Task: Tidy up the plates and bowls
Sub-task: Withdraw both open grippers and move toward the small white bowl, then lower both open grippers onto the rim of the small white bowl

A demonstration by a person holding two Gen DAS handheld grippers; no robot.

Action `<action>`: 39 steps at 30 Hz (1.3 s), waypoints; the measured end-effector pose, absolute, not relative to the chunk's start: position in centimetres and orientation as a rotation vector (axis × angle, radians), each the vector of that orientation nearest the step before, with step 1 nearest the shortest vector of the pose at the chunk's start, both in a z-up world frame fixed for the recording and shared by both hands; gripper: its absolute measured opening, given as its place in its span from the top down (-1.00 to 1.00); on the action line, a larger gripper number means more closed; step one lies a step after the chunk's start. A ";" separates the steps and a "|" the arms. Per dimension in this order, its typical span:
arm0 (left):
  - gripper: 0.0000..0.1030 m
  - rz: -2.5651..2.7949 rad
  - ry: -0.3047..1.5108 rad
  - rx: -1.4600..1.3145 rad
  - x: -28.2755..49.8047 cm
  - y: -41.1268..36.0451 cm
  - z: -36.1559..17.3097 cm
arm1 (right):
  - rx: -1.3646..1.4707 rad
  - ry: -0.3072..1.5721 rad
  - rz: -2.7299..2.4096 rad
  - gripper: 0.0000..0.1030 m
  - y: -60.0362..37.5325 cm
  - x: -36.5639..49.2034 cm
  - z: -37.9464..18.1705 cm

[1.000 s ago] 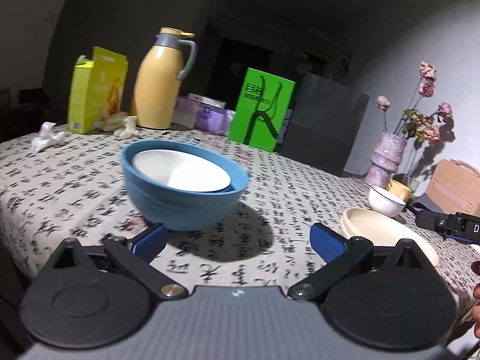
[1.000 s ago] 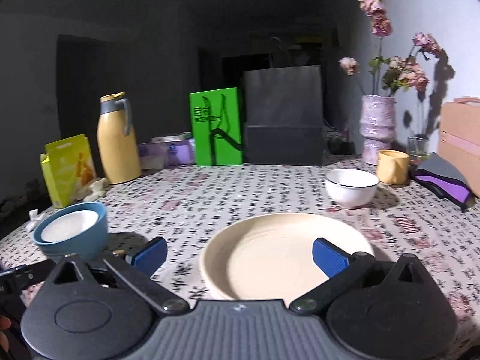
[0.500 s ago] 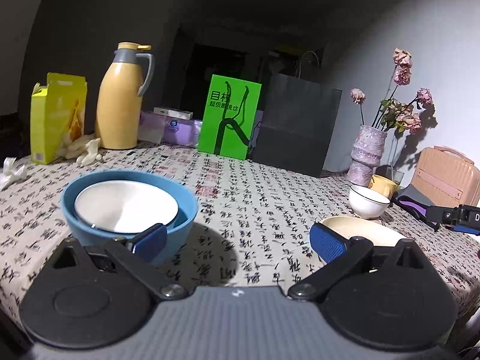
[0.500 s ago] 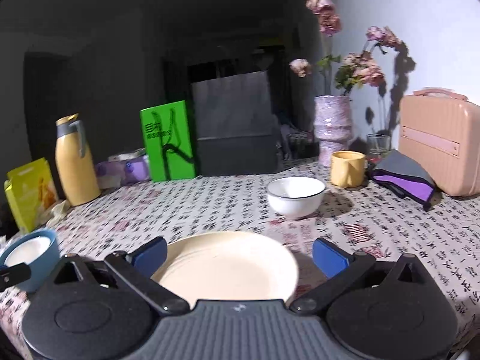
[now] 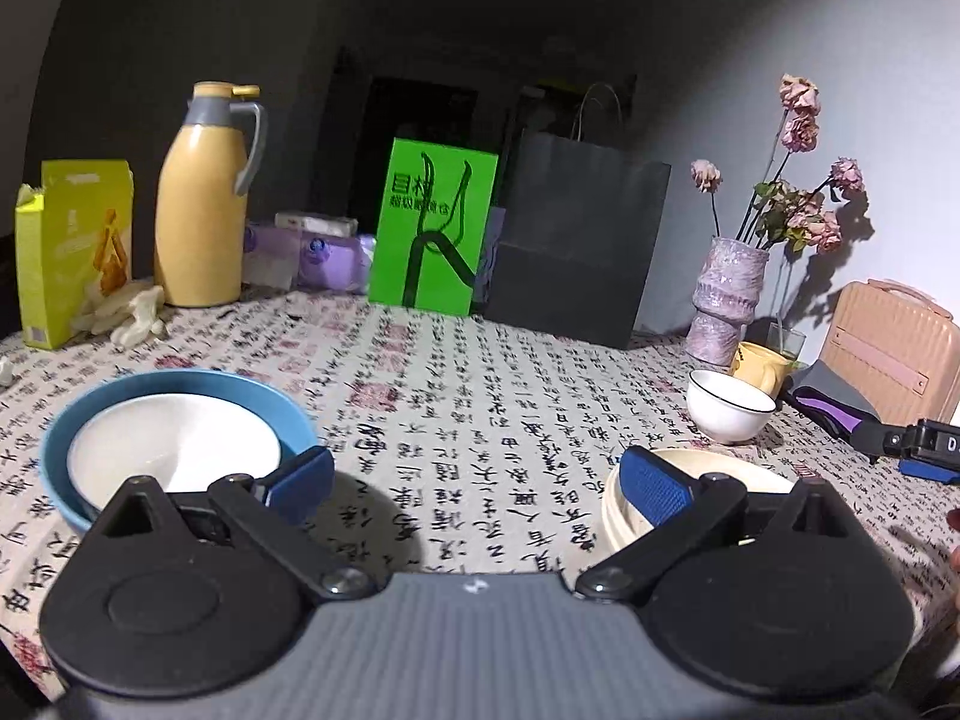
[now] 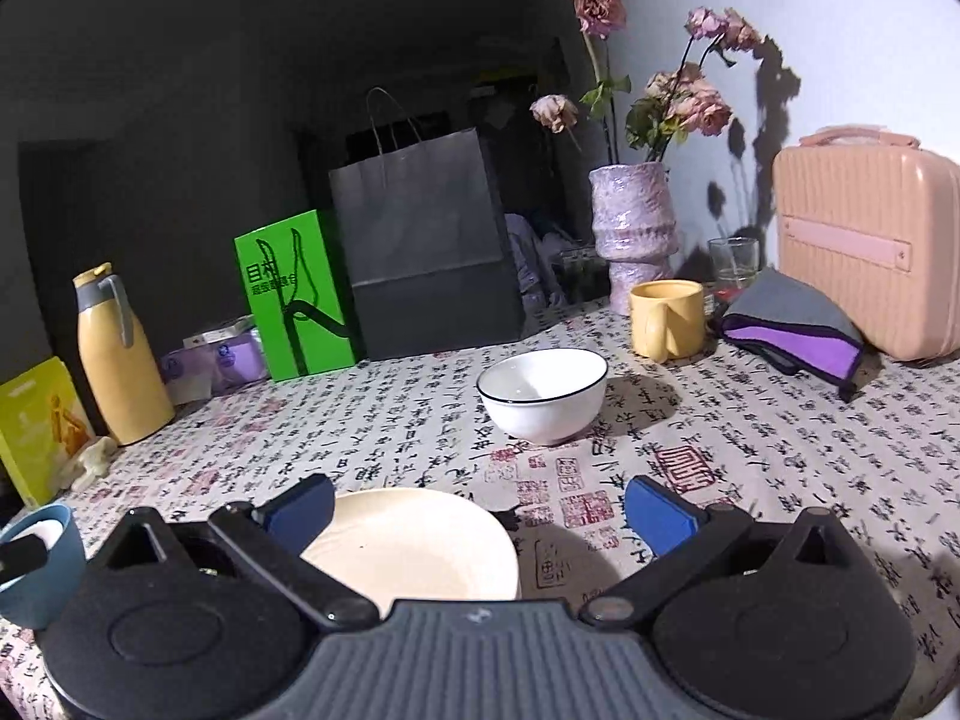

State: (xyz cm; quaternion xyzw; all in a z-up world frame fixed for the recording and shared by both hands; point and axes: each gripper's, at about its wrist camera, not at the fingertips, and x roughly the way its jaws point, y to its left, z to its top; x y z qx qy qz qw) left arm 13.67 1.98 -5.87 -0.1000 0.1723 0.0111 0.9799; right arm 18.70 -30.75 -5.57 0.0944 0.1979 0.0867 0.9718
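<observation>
While both grippers hover above the near edge of the bench (image 6: 750,420), neither holds anything: the left gripper (image 5: 477,483) has its blue pads spread wide, and so does the right gripper (image 6: 480,507). A blue bowl (image 5: 108,402) sits near the left front corner, with a white bowl (image 5: 174,450) nested inside it; the left gripper's left pad lies just in front of its rim in that view. Toward the right along the near edge lies a cream plate (image 6: 414,546), shallow and empty, partly hidden behind the right gripper's left finger. Farther in, a small white bowl (image 6: 543,393) with a dark rim line stands alone and empty, apart from the plate.

Along the far edge, from left to right, stand a yellow box (image 5: 72,246), a yellow jug (image 5: 201,204), purple packs (image 5: 300,249), a green box (image 5: 432,228), a black bag (image 6: 423,246) and a vase (image 6: 636,219) holding dried roses. Near the vase stand a yellow mug (image 6: 666,318) and a glass (image 6: 733,261); what is in them cannot be seen. A grey and purple cloth (image 6: 792,330) leans on a pink case (image 6: 864,240) at the right edge.
</observation>
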 end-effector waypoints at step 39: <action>-1.00 -0.151 0.496 -0.158 27.7 -9.1 -0.4 | 0.139 0.513 0.264 -1.00 -35.7 30.2 -1.0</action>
